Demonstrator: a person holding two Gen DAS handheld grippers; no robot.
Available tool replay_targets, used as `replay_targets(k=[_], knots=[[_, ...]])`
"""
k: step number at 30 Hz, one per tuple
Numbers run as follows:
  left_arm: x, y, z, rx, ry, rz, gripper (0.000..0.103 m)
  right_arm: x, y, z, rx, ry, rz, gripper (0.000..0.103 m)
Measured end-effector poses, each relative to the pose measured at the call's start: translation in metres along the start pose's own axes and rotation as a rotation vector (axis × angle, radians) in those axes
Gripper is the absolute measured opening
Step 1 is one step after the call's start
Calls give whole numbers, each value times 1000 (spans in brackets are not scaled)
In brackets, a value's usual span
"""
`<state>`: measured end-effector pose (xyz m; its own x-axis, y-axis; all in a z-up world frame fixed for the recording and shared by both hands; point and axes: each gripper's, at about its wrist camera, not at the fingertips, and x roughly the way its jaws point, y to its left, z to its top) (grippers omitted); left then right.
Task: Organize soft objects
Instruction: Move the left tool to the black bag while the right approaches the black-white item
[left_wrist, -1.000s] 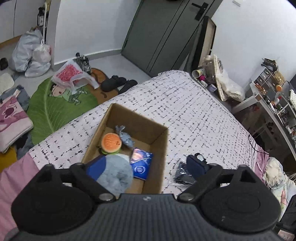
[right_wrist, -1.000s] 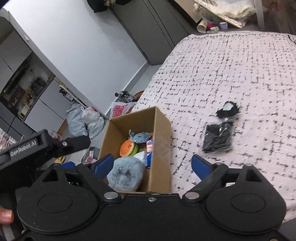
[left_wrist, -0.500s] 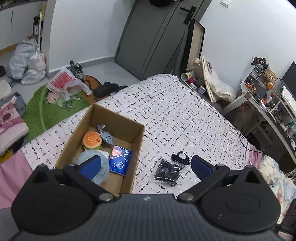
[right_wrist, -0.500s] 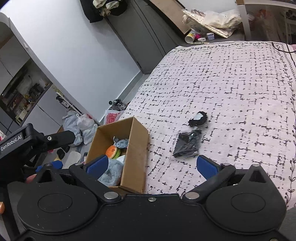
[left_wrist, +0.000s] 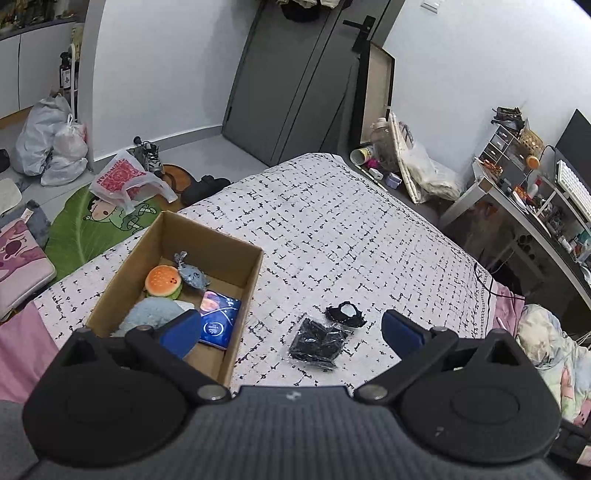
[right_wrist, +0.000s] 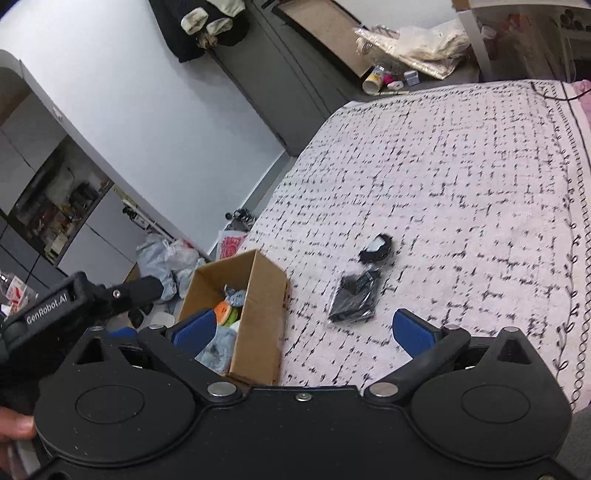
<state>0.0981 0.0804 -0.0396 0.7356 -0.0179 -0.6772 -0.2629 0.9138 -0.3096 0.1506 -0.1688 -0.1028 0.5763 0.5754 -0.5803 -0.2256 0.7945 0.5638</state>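
An open cardboard box sits on the bed's patterned cover. Inside lie a burger plush, a small grey fish toy, a blue-grey fluffy plush and a blue packet. To the box's right, on the cover, lie a clear bag of black fabric and a small black item with a white centre. My left gripper hangs open above the box's near corner, holding nothing. My right gripper is open too, above the box and the bag, empty.
The bed cover spreads wide beyond the items. On the floor to the left are a green leaf rug, plastic bags and shoes. A cluttered desk stands right. The left device's body shows in the right wrist view.
Both grippers have drawn back from the box, which now looks smaller and farther. The fluffy plush that was between both sets of fingers lies in the box, and the jaws stand wider.
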Motion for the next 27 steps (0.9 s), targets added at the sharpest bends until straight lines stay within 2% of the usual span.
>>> replay_targets(k=[6, 9, 15, 22, 27], knots=[[11, -13, -4, 66, 33, 44, 103, -3, -5, 12, -8, -8, 19, 103], [19, -17, -7, 65, 73, 49, 103, -2, -9, 18, -13, -4, 14, 103], [30, -28, -7, 94, 93, 71, 103, 5, -19, 30, -29, 5, -11, 103], [52, -37, -6, 86, 155, 90, 102, 19, -33, 39, -30, 36, -28, 103], [61, -47, -3, 102, 148, 112, 102, 35, -46, 46, -22, 61, -29, 103]])
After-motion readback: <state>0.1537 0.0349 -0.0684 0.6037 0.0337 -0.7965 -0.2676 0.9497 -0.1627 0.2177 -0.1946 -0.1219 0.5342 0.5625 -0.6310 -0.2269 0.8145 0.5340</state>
